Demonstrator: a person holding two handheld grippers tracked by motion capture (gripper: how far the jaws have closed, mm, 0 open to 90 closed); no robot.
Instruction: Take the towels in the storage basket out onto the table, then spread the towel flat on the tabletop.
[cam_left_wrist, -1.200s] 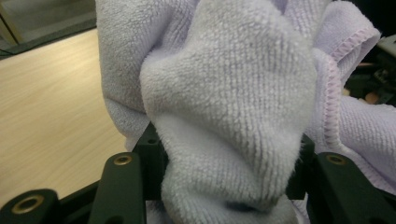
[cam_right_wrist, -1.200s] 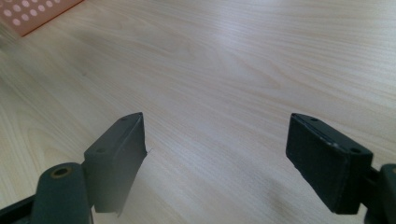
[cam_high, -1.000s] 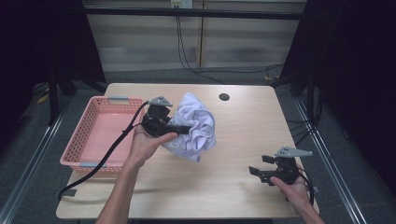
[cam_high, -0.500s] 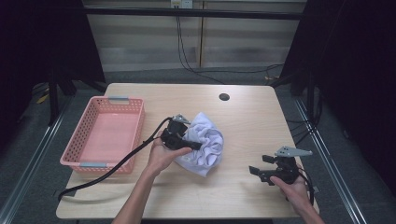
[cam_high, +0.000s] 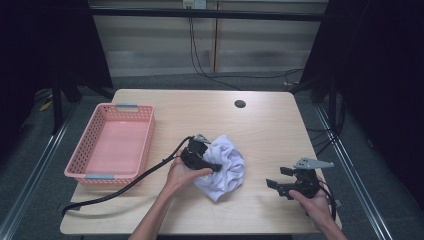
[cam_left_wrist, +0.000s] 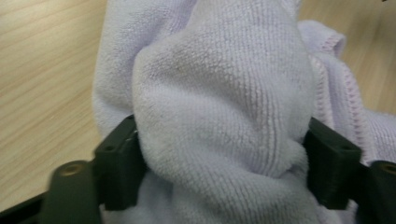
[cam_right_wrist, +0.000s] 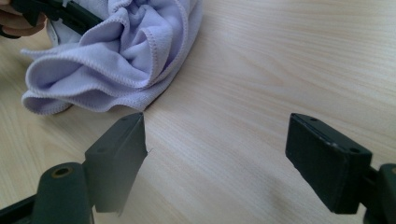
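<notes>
Work in hand: a crumpled white towel (cam_high: 223, 167) is being set down on the worktop (cam_high: 210, 115), and I judge this is the moment of release.
Towel, place: it lies in a bunch near the middle of the worktop, a little toward the near edge, well apart from the pink basket (cam_high: 112, 145) at the left edge.
Left gripper (cam_high: 216, 168): it lies low against the left side of the towel. Its jaws have just been opening and now stand wide, with a thick fold of the terry cloth (cam_left_wrist: 219, 107) between them. The fold bulges out to both jaws, so I cannot tell if they press it or only touch it.
Why so: the towel rests on the wood, so the grip is not needed to carry it; wide jaws let the cloth slip free.
Right gripper (cam_high: 275, 186): it waits near the near right corner, just beside the towel edge (cam_right_wrist: 116, 60), with the jaws wide and nothing between them but bare wood.
Why so: I judge it stands ready to take a hem or a corner for spreading or folding.
Basket: nothing lies inside it.
</notes>
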